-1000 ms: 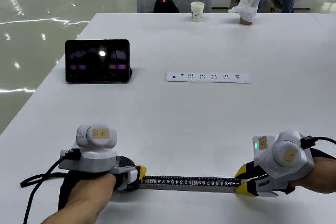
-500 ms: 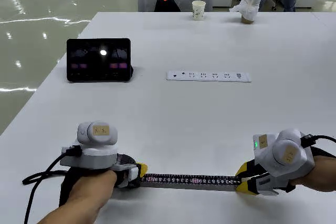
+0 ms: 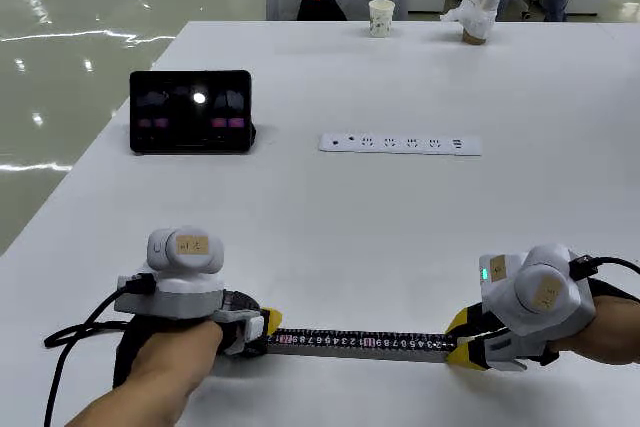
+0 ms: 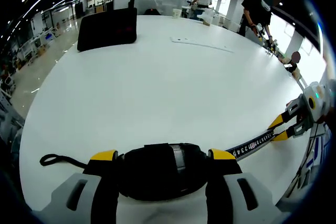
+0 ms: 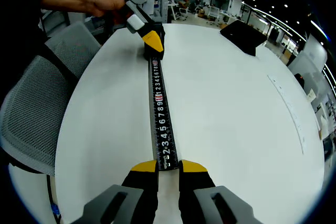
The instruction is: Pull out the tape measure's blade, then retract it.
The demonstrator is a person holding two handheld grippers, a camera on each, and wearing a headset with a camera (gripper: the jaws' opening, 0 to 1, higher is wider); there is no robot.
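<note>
Yellow-tipped right gripper [image 5: 168,166] pinches the tip of the black numbered blade [image 3: 360,343]; the left gripper [image 3: 262,330] clamps the round black tape-measure case [image 4: 157,174], both on the side of the black tablet [image 3: 190,112] nearest the person. Blade length hasn't grown this past second (only the view drifted), so pulling looks done; retracting remains.

Blk tape measure [image 4: 160,169], blade [image 3: 360,343] out flat

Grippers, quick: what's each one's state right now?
Left gripper: shut on the tape measure case.
Right gripper: shut on the end of the blade.
</note>
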